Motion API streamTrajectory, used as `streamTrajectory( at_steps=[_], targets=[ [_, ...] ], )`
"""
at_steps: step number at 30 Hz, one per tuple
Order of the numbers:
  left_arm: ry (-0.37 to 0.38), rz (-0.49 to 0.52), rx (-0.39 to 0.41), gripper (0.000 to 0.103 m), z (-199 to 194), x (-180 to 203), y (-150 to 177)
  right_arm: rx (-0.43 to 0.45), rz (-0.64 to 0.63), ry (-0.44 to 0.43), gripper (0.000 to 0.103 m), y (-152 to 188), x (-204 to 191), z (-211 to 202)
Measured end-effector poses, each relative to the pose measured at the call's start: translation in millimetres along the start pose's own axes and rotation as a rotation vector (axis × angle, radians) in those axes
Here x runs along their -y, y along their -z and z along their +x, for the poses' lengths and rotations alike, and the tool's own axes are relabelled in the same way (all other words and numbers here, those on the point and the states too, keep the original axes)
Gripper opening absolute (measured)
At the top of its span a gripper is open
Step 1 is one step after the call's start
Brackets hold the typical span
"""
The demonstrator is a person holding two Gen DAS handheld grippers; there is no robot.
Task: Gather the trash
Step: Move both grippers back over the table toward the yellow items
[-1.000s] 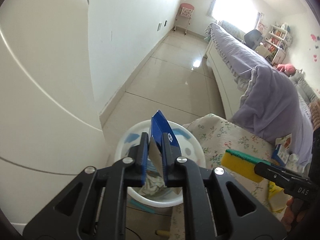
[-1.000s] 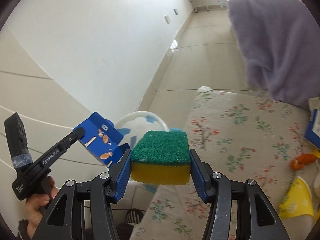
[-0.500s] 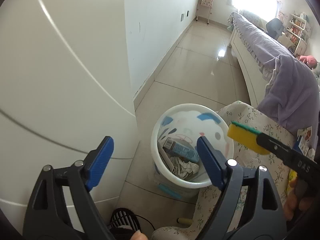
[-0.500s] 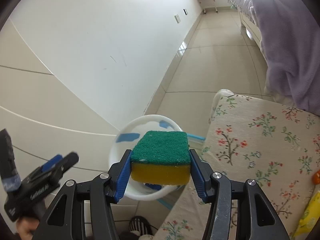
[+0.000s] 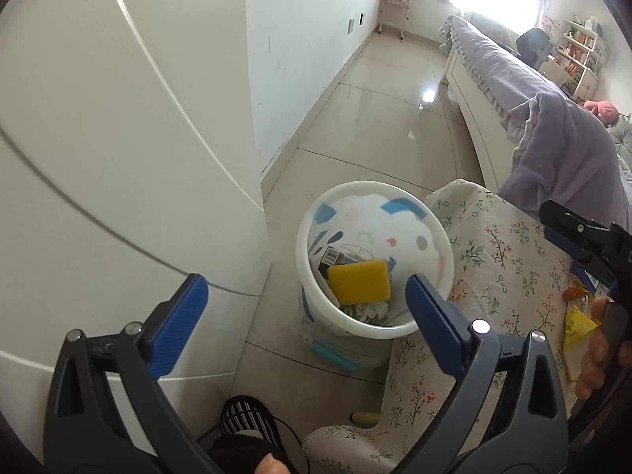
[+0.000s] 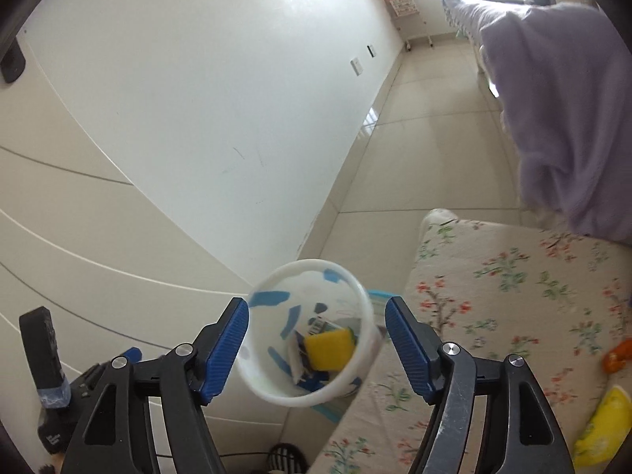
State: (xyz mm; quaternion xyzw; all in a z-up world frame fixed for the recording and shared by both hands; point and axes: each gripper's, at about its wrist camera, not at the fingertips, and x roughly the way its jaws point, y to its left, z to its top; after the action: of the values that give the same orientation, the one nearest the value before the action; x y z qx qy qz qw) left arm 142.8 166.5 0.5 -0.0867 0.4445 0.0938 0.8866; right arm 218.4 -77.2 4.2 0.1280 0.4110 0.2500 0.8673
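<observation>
A white trash bin [image 5: 312,213] with blue marks stands on the floor beside a floral-covered seat [image 5: 505,260]. A yellow sponge [image 5: 359,281] lies inside it on a blue carton and crumpled paper. The bin [image 6: 276,393] and sponge [image 6: 330,349] also show in the right wrist view. My left gripper [image 5: 304,316] is open and empty above the bin's near side. My right gripper [image 6: 316,349] is open and empty directly over the bin. In the left wrist view the right gripper [image 5: 574,237] shows at the right edge.
A white cabinet [image 5: 118,158] stands left of the bin. On the seat lie a yellow wrapper [image 6: 604,426] and an orange scrap [image 6: 618,357]. A purple blanket [image 6: 561,110] hangs over the bed beyond. Tiled floor [image 5: 379,118] runs ahead. A slippered foot [image 5: 249,422] is below.
My right gripper opened and the sponge dropped into the bin. Earlier my left gripper opened and released the blue carton into the bin.
</observation>
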Motion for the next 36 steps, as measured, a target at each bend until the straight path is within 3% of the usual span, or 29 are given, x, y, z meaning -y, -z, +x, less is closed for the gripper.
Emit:
streamTrajectory(
  at_steps=[10, 21, 30, 36],
  targets=[
    [0.084, 0.034, -0.025, 0.100, -6, 40, 9, 0.027, -0.078, 0.156, 0.074, 13, 30, -77],
    [0.155, 0.119, -0.048, 0.101, -11, 102, 21, 0.041, 0.051, 0.313, 0.078, 29, 109, -149],
    [0.200, 0.182, -0.098, 0.102, -5, 150, 32, -0.086, 0.133, 0.417, 0.078, 44, 160, -166],
    [0.246, 0.207, -0.148, 0.102, 1, 176, 40, -0.123, 0.188, 0.436, 0.078, 52, 185, -172]
  ],
)
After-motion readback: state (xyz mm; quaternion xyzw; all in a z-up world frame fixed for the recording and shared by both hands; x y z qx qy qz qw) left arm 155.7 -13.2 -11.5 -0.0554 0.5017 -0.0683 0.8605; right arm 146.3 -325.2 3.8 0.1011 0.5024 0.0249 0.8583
